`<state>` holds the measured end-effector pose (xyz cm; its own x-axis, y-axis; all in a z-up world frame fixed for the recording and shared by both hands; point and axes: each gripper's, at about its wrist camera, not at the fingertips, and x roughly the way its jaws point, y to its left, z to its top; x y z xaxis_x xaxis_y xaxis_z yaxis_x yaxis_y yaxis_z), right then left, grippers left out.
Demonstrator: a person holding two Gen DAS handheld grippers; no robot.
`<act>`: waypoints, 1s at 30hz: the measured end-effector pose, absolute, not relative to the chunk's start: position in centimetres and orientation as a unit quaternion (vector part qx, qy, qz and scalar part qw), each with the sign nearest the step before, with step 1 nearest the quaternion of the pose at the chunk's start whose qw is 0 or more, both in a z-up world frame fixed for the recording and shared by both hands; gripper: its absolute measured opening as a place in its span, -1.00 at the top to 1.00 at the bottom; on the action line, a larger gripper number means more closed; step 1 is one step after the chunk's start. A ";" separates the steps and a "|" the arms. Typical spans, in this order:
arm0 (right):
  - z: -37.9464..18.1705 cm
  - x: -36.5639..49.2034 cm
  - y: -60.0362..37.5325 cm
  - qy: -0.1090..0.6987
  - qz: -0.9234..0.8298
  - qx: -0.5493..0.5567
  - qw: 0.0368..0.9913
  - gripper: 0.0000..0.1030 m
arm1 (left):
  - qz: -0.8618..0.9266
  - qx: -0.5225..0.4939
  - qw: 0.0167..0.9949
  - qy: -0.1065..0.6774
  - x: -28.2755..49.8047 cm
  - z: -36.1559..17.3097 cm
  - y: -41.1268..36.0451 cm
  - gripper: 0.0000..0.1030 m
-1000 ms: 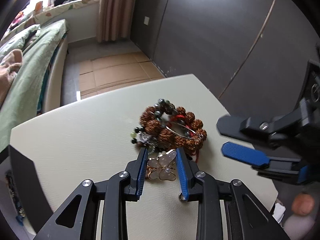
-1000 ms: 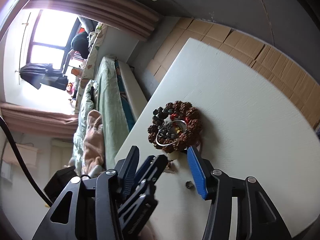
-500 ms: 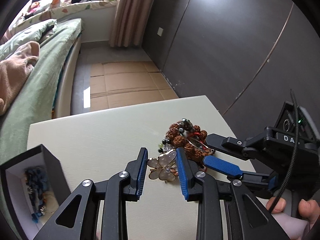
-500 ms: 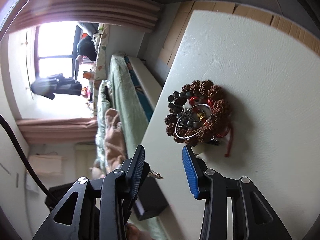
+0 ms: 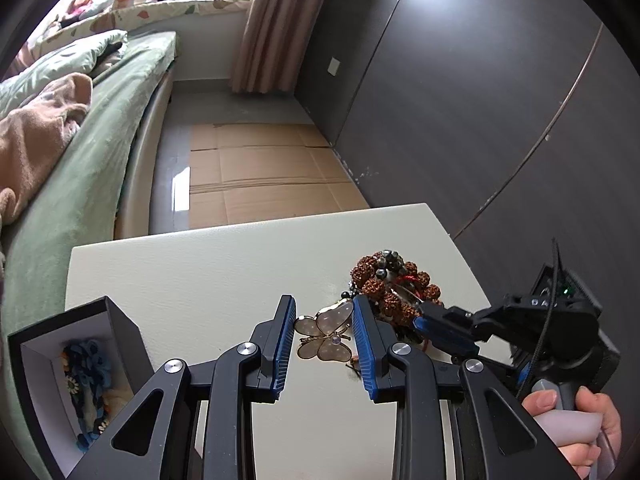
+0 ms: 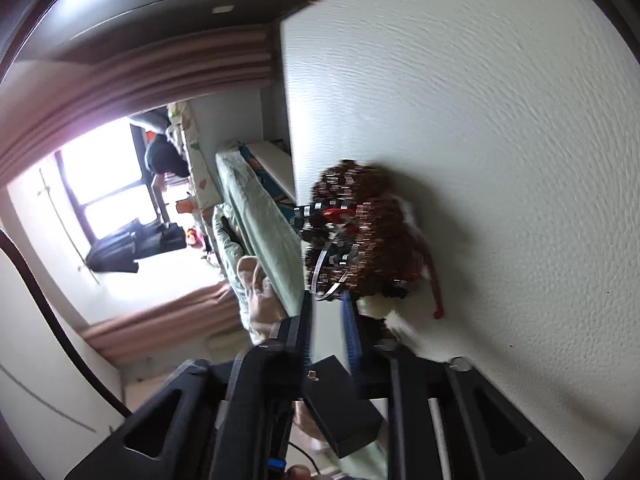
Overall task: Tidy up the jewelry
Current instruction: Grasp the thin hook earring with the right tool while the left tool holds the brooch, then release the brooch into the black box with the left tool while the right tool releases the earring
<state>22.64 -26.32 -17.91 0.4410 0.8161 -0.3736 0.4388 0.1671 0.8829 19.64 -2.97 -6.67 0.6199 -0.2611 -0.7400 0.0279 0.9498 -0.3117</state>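
On the right hand-held gripper [image 5: 430, 330], blurred lettering stays unreadable.

Ahead of my left gripper [image 5: 323, 334] the pale table [image 5: 208, 272] lies bare out to its far edge, so I have room there. On my left the open black box [image 5: 68, 364] blocks the near corner. To the right, the bead pile [image 5: 394, 288] and my right gripper [image 5: 430, 326], nosed into it, close that side. From the right wrist, the tabletop beyond the pile is open.
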 end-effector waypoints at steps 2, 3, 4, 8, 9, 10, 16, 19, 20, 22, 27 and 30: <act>-18.3 22.6 -26.1 0.501 0.163 0.636 0.564 0.82 | -0.080 -0.139 0.889 0.428 19.6 -6.7 -2.8 0.41; -18.3 22.5 -26.0 0.500 0.163 0.639 0.561 0.82 | -0.079 -0.140 0.889 0.428 19.6 -6.6 -2.8 0.41; -18.3 22.5 -25.9 0.500 0.162 0.637 0.563 0.83 | -0.078 -0.141 0.889 0.428 19.5 -6.6 -2.7 0.41; -17.7 22.2 -25.6 0.500 0.161 0.622 0.581 0.86 | -0.075 -0.146 0.891 0.424 19.2 -6.2 -2.2 0.41; -17.5 22.3 -25.5 0.498 0.163 0.618 0.586 0.89 | -0.074 -0.146 0.891 0.423 19.1 -6.0 -2.0 0.41; -17.1 22.4 -25.4 0.496 0.165 0.613 0.592 0.92 | -0.073 -0.147 0.892 0.421 19.0 -5.9 -1.9 0.41; -14.5 22.4 -25.0 0.481 0.190 0.577 0.632 0.92 | -0.066 -0.151 0.897 0.410 17.4 -4.9 -1.2 0.41; -13.6 22.2 -24.8 0.476 0.203 0.561 0.645 0.92 | -0.062 -0.152 0.901 0.401 16.4 -4.3 -0.7 0.41; -13.4 22.1 -24.8 0.475 0.208 0.558 0.648 0.92 | -0.059 -0.153 0.903 0.398 16.0 -4.0 -0.5 0.41; -12.9 21.8 -24.4 0.472 0.220 0.546 0.657 0.92 | -0.056 -0.153 0.905 0.393 15.5 -3.7 -0.1 0.41; -11.0 21.1 -23.0 0.468 0.249 0.497 0.687 0.92 | -0.039 -0.159 0.911 0.379 13.8 -2.7 1.6 0.41; -10.1 20.5 -21.9 0.466 0.267 0.474 0.698 0.92 | -0.024 -0.168 0.914 0.370 12.7 -2.1 3.0 0.41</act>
<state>20.46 -21.85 -10.07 0.4235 0.8144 -0.3968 0.0677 0.4083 0.9103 12.70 3.04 -2.12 0.7255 -0.1676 -0.6675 -0.0802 0.9427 -0.3238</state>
